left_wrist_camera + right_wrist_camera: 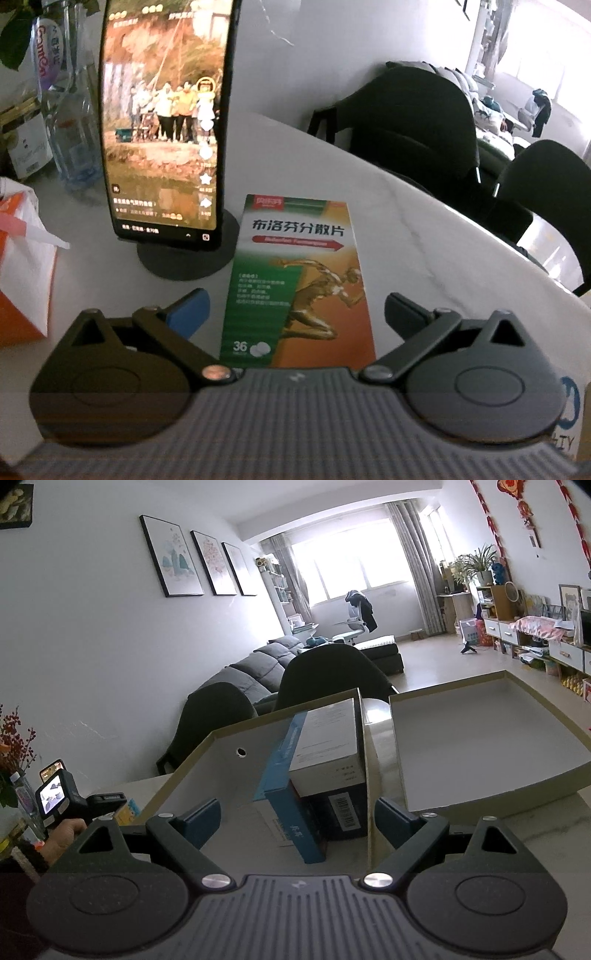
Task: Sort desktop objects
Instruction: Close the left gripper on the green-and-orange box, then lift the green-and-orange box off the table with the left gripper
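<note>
Medicine box (295, 280) lies flat between the wide-apart left hand-held gripper (297, 314) jaws; untouched

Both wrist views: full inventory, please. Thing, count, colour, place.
medicine box: 1, green/orange, flat on table between left fingers
phone: 1, black, screen lit, upright on round stand
bottle: 1, clear, left of phone
tissue pack: 1, orange/white, left edge
table: 1, white marble
chairs: 2, dark, behind table
left tray: 1, white, holds stacked boxes
boxes: about 3, white, blue, black
right tray: 1, white, nothing inside
sofa: 1, grey
pictures: 3, wall
left gripper: open
right gripper: open
</note>
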Motion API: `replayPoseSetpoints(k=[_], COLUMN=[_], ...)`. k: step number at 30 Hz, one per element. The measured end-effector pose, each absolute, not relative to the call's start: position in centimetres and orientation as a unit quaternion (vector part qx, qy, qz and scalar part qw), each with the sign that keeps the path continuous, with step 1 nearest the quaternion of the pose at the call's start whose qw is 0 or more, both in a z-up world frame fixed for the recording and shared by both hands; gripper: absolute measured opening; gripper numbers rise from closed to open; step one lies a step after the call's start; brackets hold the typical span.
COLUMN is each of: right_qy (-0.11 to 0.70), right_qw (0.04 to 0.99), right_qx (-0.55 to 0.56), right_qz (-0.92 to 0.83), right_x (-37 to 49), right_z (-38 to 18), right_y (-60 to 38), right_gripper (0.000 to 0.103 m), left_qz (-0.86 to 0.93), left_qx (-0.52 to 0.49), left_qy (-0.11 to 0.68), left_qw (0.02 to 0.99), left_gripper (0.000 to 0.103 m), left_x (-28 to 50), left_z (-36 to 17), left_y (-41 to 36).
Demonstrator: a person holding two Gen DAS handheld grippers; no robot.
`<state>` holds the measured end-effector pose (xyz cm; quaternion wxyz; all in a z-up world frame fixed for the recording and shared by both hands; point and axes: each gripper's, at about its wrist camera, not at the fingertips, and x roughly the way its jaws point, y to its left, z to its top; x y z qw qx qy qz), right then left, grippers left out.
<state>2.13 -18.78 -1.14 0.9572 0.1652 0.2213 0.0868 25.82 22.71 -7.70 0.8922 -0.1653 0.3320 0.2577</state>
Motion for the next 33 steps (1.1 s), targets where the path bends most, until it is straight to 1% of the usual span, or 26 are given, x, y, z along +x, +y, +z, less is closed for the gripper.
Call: replayPoseSetpoints(k=[6,8,10,14,16,19,20,21,22,23,25,27,33], right_qy=[0.219,0.218,0.218,0.215,0.214,0.211,0.21,0.208,0.207,0.206,0.205,0.203,0.201], right_qw=[0.957,0.957,0.957,0.957,0.958,0.958,0.958,0.958,0.959,0.959,0.96,0.96,0.96], right_qx=[0.168,0.17,0.171,0.172,0.172,0.174,0.174,0.172,0.17,0.168,0.165,0.163,0.166], right_qz=[0.086,0.086,0.087,0.089,0.089,0.091,0.092,0.094,0.095,0.097,0.099,0.101,0.103], right_x=[1.9,1.8,1.8,1.5,1.4,1.1,1.0,0.9,0.8,0.8,0.7,0.7,1.0], right_z=[-1.1,-1.0,-1.0,-1.0,-0.9,-0.7,-0.6,-0.5,-0.3,-0.2,0.0,0.2,0.4], right_y=[-18.9,-19.0,-19.0,-18.9,-18.9,-18.8,-18.8,-18.7,-18.6,-18.5,-18.3,-18.1,-17.9], right_gripper=[0.092,0.092,0.092,0.092,0.092,0.092,0.092,0.092,0.092,0.092,0.092,0.092,0.092], left_qz=[0.24,0.233,0.226,0.22,0.214,0.203,0.2,0.199,0.202,0.204,0.2,0.211,0.252], left_qx=[-0.205,-0.218,-0.231,-0.237,-0.238,-0.235,-0.238,-0.241,-0.241,-0.241,-0.248,-0.238,-0.196], left_qy=[0.331,0.328,0.326,0.325,0.324,0.318,0.318,0.321,0.328,0.336,0.34,0.34,0.34], left_qw=[0.889,0.889,0.888,0.889,0.89,0.896,0.896,0.894,0.891,0.887,0.885,0.885,0.885], left_gripper=[0.091,0.081,0.07,0.061,0.054,0.05,0.05,0.052,0.065,0.072,0.091,0.094,0.096], left_x=[25.4,25.2,25.0,24.5,24.1,23.3,23.1,23.0,23.0,23.2,23.4,23.9,26.0], left_z=[-8.1,-8.2,-8.2,-8.2,-8.2,-8.3,-8.4,-8.3,-8.2,-8.0,-7.5,-6.8,-4.8], left_y=[23.3,23.5,23.7,24.1,24.3,24.5,24.5,24.5,24.5,24.5,24.4,24.0,22.7])
